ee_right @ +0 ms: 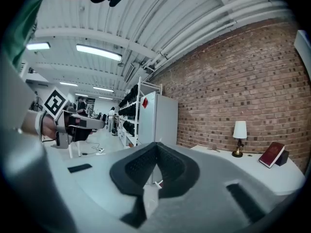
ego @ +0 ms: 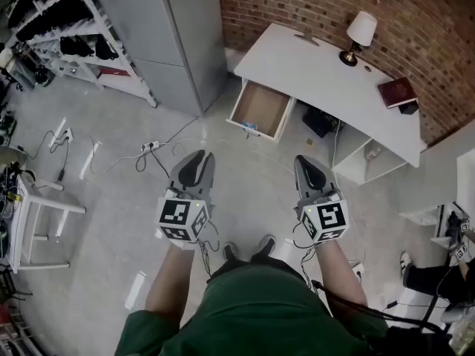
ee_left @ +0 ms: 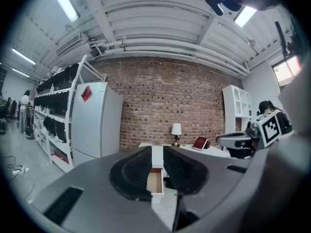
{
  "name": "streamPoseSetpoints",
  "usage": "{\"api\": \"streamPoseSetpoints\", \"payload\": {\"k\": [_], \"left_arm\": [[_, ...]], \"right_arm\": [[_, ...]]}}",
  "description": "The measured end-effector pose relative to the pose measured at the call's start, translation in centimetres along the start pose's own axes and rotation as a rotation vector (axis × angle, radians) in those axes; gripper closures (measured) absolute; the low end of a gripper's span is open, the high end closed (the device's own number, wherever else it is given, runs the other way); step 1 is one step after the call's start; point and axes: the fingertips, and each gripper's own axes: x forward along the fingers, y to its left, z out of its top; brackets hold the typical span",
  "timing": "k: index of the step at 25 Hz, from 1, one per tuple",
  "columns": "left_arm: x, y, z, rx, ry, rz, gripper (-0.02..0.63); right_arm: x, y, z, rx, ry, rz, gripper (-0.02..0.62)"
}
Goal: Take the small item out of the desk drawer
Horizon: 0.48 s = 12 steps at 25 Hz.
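Note:
The white desk (ego: 312, 73) stands against the brick wall, and its drawer (ego: 260, 108) is pulled open. A small blue item (ego: 250, 125) lies at the drawer's front edge. Both grippers hang over the floor, well short of the desk. My left gripper (ego: 199, 156) is open with nothing between its jaws; in the left gripper view (ee_left: 156, 152) the open drawer (ee_left: 154, 181) shows through the gap. My right gripper (ego: 304, 162) is shut with its tips meeting and empty, as the right gripper view (ee_right: 156, 147) also shows.
A lamp (ego: 361, 34) and a red book (ego: 397, 91) sit on the desk. A grey cabinet (ego: 174, 35) and shelving (ego: 67, 28) stand to the left. Cables (ego: 148, 147) run across the floor, and a white stool (ego: 37, 213) is at the far left.

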Motion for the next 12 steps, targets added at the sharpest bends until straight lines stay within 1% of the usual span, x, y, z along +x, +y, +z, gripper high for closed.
{"api": "streamPoseSetpoints", "payload": {"k": [7,12], "left_arm": [[1.7,-2.3,0.5,0.021,-0.003,0.041,0.54],[2.4,-3.7,0.1,0.027,0.017,0.053,0.54]], "right_arm": [[0.5,-2.6,-0.7,0.012,-0.007,0.052,0.591],[0.6,-4.0,-1.2,0.026,0.001,0.075,0.591]]}}
